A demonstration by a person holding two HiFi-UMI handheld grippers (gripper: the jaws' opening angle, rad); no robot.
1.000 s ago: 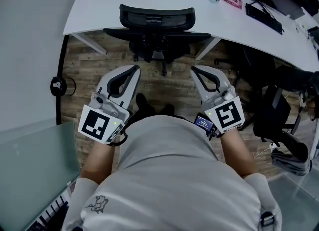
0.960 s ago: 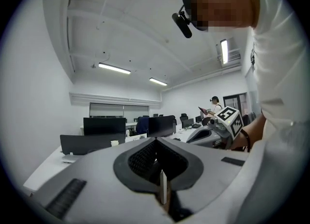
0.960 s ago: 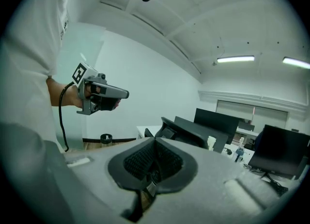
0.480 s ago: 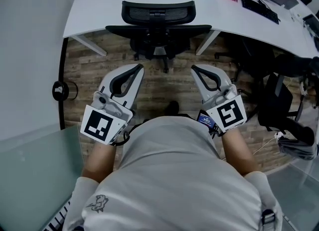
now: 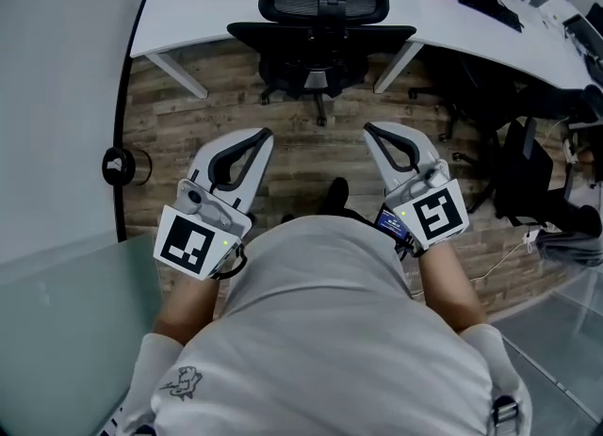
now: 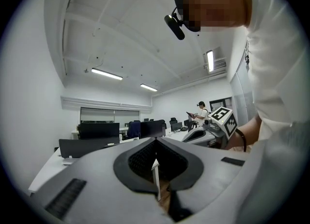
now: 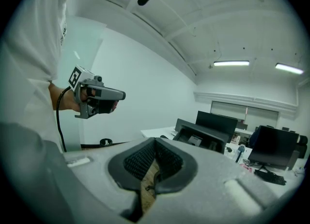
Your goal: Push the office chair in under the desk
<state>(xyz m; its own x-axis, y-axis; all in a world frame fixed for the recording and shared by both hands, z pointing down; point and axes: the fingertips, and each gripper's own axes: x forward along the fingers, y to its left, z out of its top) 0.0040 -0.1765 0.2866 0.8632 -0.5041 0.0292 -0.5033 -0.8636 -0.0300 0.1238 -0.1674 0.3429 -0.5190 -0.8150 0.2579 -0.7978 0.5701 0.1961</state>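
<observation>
Though the desk [image 5: 203, 6] partly hides the office chair [image 5: 323, 10] far ahead, left gripper [image 5: 262, 133] and right gripper [image 5: 369, 128] have jaws together, empty.

Open-plan office. A long, curved white counter [image 5: 217, 1] has a black mesh-backed office chair [image 5: 325, 1] at its near edge and a keyboard [image 5: 487, 6] toward its right end. The gripper views show further rows of monitors [image 6: 99, 130] under ceiling strip lights [image 6: 106, 74]. The floor [image 5: 188, 133] is wood-plank; a person [image 6: 201, 113] stands at the far end of the room.
</observation>
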